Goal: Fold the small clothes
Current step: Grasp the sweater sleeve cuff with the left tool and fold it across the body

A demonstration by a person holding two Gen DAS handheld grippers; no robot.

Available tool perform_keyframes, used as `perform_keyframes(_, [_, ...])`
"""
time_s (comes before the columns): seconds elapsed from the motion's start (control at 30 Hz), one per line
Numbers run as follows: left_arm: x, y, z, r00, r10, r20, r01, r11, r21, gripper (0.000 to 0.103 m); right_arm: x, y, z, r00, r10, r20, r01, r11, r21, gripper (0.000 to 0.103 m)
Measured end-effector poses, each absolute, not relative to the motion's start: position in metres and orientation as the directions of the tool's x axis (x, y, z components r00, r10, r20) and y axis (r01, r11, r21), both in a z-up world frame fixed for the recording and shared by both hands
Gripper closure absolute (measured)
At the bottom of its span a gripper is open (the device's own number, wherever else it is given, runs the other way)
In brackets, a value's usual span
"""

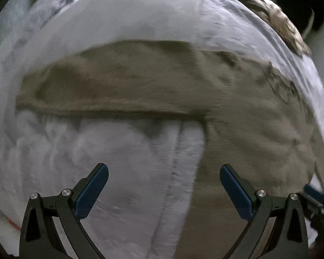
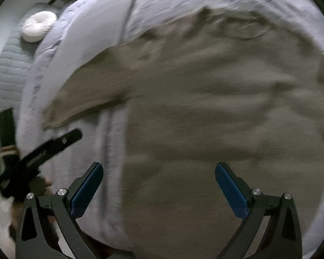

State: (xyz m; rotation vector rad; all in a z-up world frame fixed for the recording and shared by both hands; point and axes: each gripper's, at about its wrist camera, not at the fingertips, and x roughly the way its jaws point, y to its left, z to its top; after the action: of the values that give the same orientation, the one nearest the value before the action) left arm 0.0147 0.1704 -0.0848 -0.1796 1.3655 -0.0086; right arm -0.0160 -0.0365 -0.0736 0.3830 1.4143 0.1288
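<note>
Nearest, at the bottom of the left wrist view, the left gripper (image 1: 164, 170) is seen with its blue-padded jaws spread wide apart, nothing held between them. Beneath them a pale lavender bedcover (image 1: 123, 172) is spread, crossed by a stitched seam in the lower centre. A tan garment (image 1: 140, 86) is laid across the cover, one sleeve stretched toward the left of the frame and the body filling the lower right. Whether the pads touch the cloth cannot be told through the blur.

Likewise, at the bottom of the right wrist view, the right gripper (image 2: 158, 169) is shown with jaws wide apart and empty, above the garment's body, which fills the centre and right. Part of the left gripper is glimpsed at lower left.

Farther off, a round white cushion (image 2: 39, 28) is set on a quilted grey surface (image 2: 8, 69) at upper left. A patterned brown cloth (image 1: 276, 17) is seen at the left view's upper right.
</note>
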Motion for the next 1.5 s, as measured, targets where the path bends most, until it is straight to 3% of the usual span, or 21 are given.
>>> perform_keyframes(0.17, [0.025, 0.252, -0.107, 0.260, -0.138, -0.956, -0.244, 0.948, -0.203, 0.000, -0.012, 0.008, -0.100, 0.105, 0.424, -0.899, 0.088, 0.897, 0.434, 0.000])
perform_keyframes(0.4, [0.050, 0.353, -0.141, 0.348, -0.124, -0.929, -0.442, 0.852, -0.279, 0.000, -0.006, 0.040, -0.126, 0.075, 0.458, -0.886, 0.089, 0.882, 0.464, 0.000])
perform_keyframes(0.67, [0.079, 0.365, -0.157, 0.462, -0.162, -0.872, -0.436, 0.815, -0.383, 0.000, -0.009, 0.035, -0.128, 0.106, 0.460, -0.882, 0.106, 0.876, 0.470, 0.000])
perform_keyframes(0.73, [0.080, 0.367, -0.155, 0.496, -0.168, -0.852, -0.437, 0.799, -0.412, 0.014, -0.012, 0.028, -0.127, 0.119, 0.464, -0.878, 0.116, 0.872, 0.476, 0.000])
perform_keyframes(0.8, [0.083, 0.372, -0.152, 0.513, -0.180, -0.839, -0.429, 0.793, -0.433, 0.061, -0.014, 0.022, -0.125, 0.137, 0.470, -0.872, 0.121, 0.866, 0.486, 0.000])
perform_keyframes(0.83, [0.082, 0.373, -0.153, 0.528, -0.202, -0.825, -0.413, 0.787, -0.457, 0.074, -0.015, 0.019, -0.124, 0.145, 0.473, -0.869, 0.121, 0.863, 0.490, 0.000])
perform_keyframes(0.87, [0.082, 0.375, -0.152, 0.548, -0.240, -0.801, -0.390, 0.774, -0.499, 0.096, -0.018, 0.014, -0.123, 0.155, 0.476, -0.866, 0.118, 0.861, 0.494, 0.000])
perform_keyframes(1.17, [0.090, 0.318, -0.089, 0.658, -0.409, -0.632, -0.102, 0.784, -0.613, 0.097, -0.023, -0.033, -0.111, 0.247, 0.508, -0.825, 0.134, 0.825, 0.549, 0.000])
perform_keyframes(1.37, [0.097, 0.215, -0.033, 0.606, -0.588, -0.536, 0.159, 0.750, -0.642, 0.097, -0.027, -0.091, -0.097, 0.322, 0.488, -0.811, 0.179, 0.810, 0.558, 0.000])
perform_keyframes(1.5, [0.109, 0.116, -0.020, 0.513, -0.669, -0.537, 0.302, 0.727, -0.617, 0.097, -0.034, -0.143, -0.094, 0.366, 0.443, -0.819, 0.244, 0.803, 0.543, 0.000])
